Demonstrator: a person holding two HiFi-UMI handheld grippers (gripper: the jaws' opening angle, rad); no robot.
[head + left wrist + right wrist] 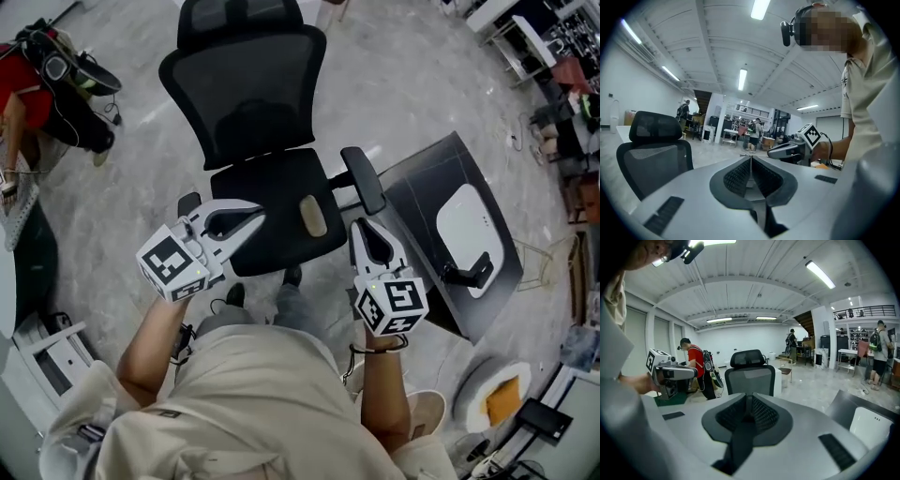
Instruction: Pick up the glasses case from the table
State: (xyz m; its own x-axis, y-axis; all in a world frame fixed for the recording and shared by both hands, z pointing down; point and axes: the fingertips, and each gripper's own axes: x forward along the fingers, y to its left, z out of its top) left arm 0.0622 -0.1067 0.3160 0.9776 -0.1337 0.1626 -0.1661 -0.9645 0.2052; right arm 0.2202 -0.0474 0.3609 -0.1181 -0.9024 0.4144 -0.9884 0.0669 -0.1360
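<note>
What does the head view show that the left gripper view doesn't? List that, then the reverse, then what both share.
Only the head view: a tan oval object lying on the chair seat, possibly the glasses case, and the dark table with a white object on it.
Only the left gripper view: ceiling lights and people standing far back.
Both: the black office chair, the right gripper, and the left gripper, its jaws together.
</note>
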